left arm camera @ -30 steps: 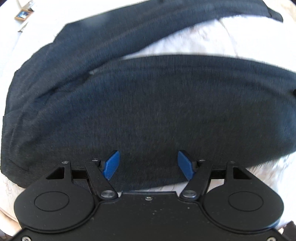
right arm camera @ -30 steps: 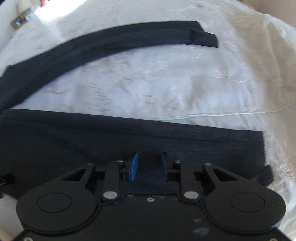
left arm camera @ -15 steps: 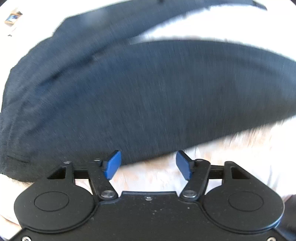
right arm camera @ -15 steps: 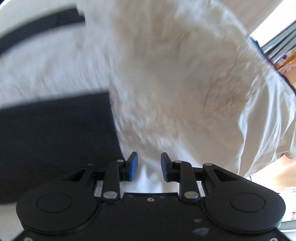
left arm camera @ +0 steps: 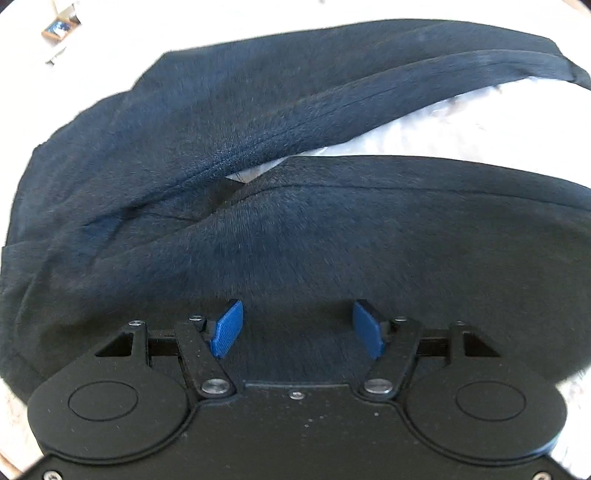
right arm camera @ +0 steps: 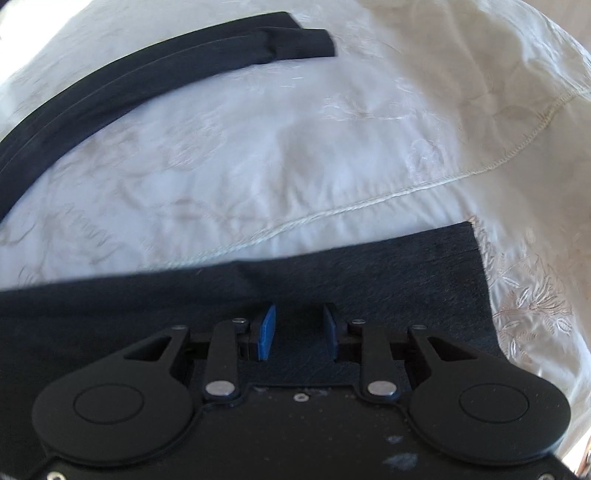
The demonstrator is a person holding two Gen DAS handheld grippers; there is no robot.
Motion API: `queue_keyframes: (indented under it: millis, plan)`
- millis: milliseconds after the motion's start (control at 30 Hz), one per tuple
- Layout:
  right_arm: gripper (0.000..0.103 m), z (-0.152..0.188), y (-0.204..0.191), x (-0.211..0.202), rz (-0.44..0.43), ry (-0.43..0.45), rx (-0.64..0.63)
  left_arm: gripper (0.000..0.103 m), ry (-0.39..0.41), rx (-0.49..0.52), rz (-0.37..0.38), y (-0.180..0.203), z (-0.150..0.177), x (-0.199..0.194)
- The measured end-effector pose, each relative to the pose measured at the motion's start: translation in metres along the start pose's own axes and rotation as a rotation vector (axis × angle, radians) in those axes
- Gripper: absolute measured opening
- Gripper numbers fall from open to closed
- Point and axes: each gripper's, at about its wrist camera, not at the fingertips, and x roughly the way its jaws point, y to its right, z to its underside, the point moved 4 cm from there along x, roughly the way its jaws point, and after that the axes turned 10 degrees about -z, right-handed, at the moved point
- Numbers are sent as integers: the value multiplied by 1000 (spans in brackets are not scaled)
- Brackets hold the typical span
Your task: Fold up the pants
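1. The dark navy pants (left arm camera: 295,229) lie spread on a white embroidered cloth (right arm camera: 295,140), the two legs parted in a narrow V with a wedge of white showing between them; the near leg runs across the lower part of both wrist views, the far leg arcs along the top
2. The left gripper (left arm camera: 297,328) points steeply down over the near leg, close to where the legs join; its jaws have just been opening and now stand spread wide, the blue pads (left arm camera: 227,328) well apart with only flat cloth seen between them, nothing pinched
3. The right gripper (right arm camera: 298,330) hangs over the same leg near its hem end (right arm camera: 476,266), whose cut edge lies just to the right on the white cloth; its jaws stand partly spread, a clear gap between the pads, dark fabric lying below that gap; the pads press on nothing
4. The far leg's cuff (right arm camera: 306,42) rests at the top of the right wrist view, well apart from that gripper
5. A small brown-framed object (left arm camera: 59,29) sits at the top left corner, too blurred to identify
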Motion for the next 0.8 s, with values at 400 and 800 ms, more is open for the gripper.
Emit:
queue_keyframes:
  millis: [400,800]
  plan:
    - [31,-137,-34,-71,-54,262,51,66,176,-150,-11,-90,-117,-49]
    - [32,-237,-83,-32,-54,249,32,66,264,-344,-164,-171,-211,-56]
